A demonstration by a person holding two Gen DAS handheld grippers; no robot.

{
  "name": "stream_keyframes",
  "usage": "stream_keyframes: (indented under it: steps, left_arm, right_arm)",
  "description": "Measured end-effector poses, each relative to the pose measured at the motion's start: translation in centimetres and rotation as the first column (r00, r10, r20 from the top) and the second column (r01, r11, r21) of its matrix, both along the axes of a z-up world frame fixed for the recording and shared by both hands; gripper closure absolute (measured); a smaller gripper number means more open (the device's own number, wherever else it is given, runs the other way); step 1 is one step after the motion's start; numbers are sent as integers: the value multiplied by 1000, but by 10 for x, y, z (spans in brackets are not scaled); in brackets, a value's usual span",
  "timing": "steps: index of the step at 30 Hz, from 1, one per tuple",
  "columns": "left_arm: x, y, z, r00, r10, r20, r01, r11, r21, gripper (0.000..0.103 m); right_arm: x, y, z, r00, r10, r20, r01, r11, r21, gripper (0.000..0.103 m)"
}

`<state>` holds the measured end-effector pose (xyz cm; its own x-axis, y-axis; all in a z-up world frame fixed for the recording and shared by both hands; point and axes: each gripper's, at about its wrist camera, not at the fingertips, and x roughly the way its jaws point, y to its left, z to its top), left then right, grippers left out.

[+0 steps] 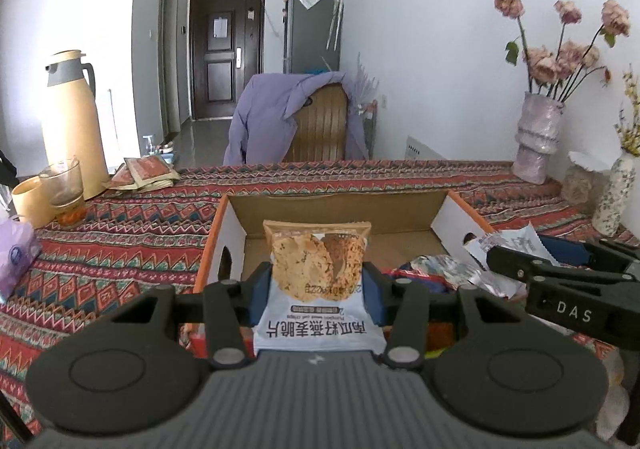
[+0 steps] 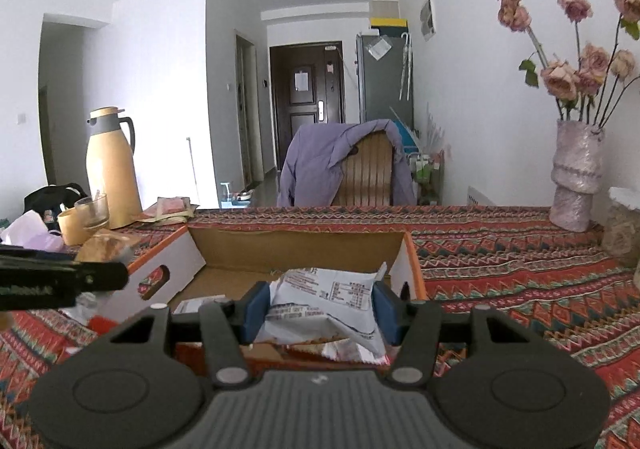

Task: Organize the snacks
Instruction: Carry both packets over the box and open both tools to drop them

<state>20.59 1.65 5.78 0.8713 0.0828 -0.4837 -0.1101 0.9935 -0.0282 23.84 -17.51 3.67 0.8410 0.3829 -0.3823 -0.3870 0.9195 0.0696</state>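
Observation:
An open cardboard box with orange edges and white end walls lies on the patterned tablecloth. My left gripper is shut on a pale blue oat crisp packet held upright in front of the box. My right gripper is shut on a crumpled white snack packet over the near end of the box. In the left wrist view the right gripper reaches in from the right with its white packet. Several loose snack packets lie below it at the box's near end.
A cream thermos jug, a glass and a cup stand at the table's left, with flat sachets beside them. Vases of dried flowers stand at the right. A chair with a purple jacket is behind the table.

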Motion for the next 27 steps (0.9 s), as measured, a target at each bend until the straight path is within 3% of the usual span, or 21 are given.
stream_keyframes:
  steps: [10,19,22,25,27]
  left_arm:
    - [63,16,-18,992,59,-111,-61,998,-13,55]
    - [84,22,-42,982,68,-178,-70,998,-6,54]
    - [82,25,-42,982,62,-176,-68,997,-27,42]
    - [76,27,-37,987,68,-146,-74,997,-37,20]
    - [69,27,-32,991,74,-112,-78,996,-35,8]
  right_arm:
    - [54,19,-8,996,-35,-80,33,999,-24,48]
    - [79,26,-27,986,-47,-161,39,998,-56,45]
    - [79,26,-29,984,-43,-173,34,998,-51,33]
    - [75,22,-26,986,-39,-165,34,999,-34,14]
    - [71,18,-23,987,-31,-158,29,999,-17,9]
